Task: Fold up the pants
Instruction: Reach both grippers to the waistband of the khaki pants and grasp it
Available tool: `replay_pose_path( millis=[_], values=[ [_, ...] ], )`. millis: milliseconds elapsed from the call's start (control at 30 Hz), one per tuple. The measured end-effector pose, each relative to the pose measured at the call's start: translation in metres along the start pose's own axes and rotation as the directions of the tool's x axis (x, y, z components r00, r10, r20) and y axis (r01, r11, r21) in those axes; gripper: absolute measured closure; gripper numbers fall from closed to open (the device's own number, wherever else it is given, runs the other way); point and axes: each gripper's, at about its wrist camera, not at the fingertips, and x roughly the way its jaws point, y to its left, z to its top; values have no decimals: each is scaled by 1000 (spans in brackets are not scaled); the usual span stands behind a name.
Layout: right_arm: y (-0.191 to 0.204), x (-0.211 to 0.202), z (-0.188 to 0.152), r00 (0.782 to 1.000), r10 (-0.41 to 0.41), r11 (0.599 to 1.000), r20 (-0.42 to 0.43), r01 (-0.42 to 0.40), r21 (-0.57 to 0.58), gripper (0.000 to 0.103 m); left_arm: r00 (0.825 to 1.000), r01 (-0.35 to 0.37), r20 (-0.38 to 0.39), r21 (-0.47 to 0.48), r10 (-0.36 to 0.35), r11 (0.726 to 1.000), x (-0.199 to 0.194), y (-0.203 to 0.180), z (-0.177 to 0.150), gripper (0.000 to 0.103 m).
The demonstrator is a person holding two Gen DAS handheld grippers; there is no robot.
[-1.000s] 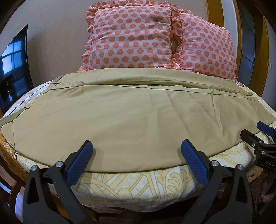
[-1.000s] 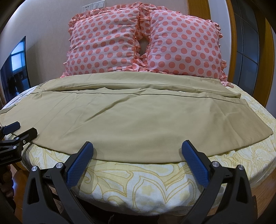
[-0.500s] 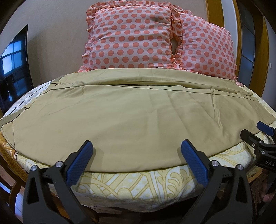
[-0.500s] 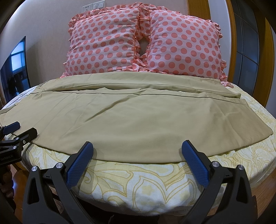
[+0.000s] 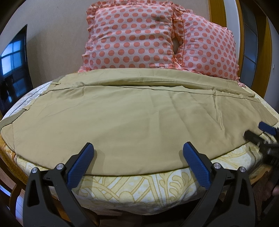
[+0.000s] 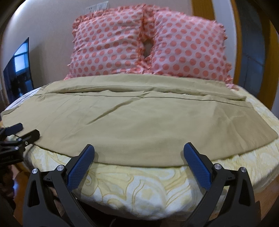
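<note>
Tan pants (image 5: 132, 118) lie spread flat sideways across the bed, waistband at the left, leg ends at the right; they also show in the right wrist view (image 6: 139, 122). My left gripper (image 5: 137, 150) is open and empty, its blue pads over the pants' near edge. My right gripper (image 6: 139, 150) is open and empty, just at the near edge. Each gripper also shows in the other's view: the right one (image 5: 259, 132) over the right end of the pants, the left one (image 6: 24, 131) over the left part.
The bed (image 5: 139, 188) has a yellow patterned cover with a rounded front edge. Two pink polka-dot pillows (image 5: 132, 36) (image 5: 207, 50) stand at the back against the wall. A dark TV screen (image 5: 12, 69) is at left, a wooden door frame (image 5: 216, 12) at right.
Both grippers have moved forward toward the bed; the pads now reach over the pants' near edge. The right gripper is blurred from motion. The pants have not moved.
</note>
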Motion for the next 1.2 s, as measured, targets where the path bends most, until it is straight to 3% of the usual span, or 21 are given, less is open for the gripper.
replay_pose_path(
  millis=[100, 167, 267, 333, 400, 433, 500, 600, 700, 833, 867, 933, 967, 1000, 1100, 1200],
  values=[
    [-29, -8, 40, 998, -6, 999, 56, 4, 43, 1, 999, 51, -3, -36, -51, 998, -6, 9, 20, 2],
    [-56, 2, 80, 994, -74, 996, 81, 70, 53, 1, 998, 58, 32, -52, -56, 997, -10, 10, 35, 2],
    [-104, 45, 134, 977, -208, 974, 48, 202, 103, 1, 996, 29, 83, -56, -24, 998, -7, 7, 65, 2],
    [-144, 92, 167, 950, -311, 935, -32, 312, 168, 1, 994, 0, 113, -50, 6, 999, -1, 3, 84, 2],
    [-188, 142, 192, 927, -353, 887, -128, 375, 271, 3, 991, -33, 132, -39, 38, 999, 9, -1, 101, 2],
    [-203, 159, 198, 921, -355, 868, -159, 388, 310, 7, 990, -36, 134, -37, 41, 999, 13, -2, 105, 2],
    [-236, 200, 210, 897, -365, 810, -248, 437, 391, 25, 991, -31, 131, -41, 36, 999, 22, -4, 111, 2],
    [-271, 248, 218, 872, -359, 732, -334, 484, 480, 26, 992, -25, 123, -35, 30, 999, 33, -6, 115, 2],
    [-285, 278, 224, 847, -386, 684, -366, 529, 503, 25, 993, -30, 116, -17, 32, 999, 43, -9, 115, 2],
    [-283, 306, 227, 761, -492, 659, -423, 643, 390, 24, 997, -6, 82, -5, 7, 1000, 53, -10, 113, 2],
    [-282, 308, 228, 760, -501, 663, -415, 645, 381, 26, 997, 1, 74, -7, -1, 1000, 55, -9, 113, 2],
    [-277, 307, 225, 782, -491, 686, -383, 619, 383, 41, 997, 8, 71, -17, -6, 1000, 55, -7, 112, 2],
    [-274, 305, 224, 798, -478, 704, -366, 598, 384, 67, 997, 8, 75, -22, -7, 1000, 54, -6, 112, 2],
    [-273, 301, 223, 805, -470, 707, -361, 588, 392, 87, 997, 7, 80, -27, -5, 1000, 54, -5, 111, 2],
    [-281, 280, 206, 878, -377, 717, -295, 478, 506, 96, 995, -6, 96, -36, 9, 999, 48, -2, 110, 2],
    [-279, 251, 188, 918, -328, 731, -225, 397, 555, 97, 993, -12, 117, -42, 17, 999, 38, 1, 107, 2]
  ],
)
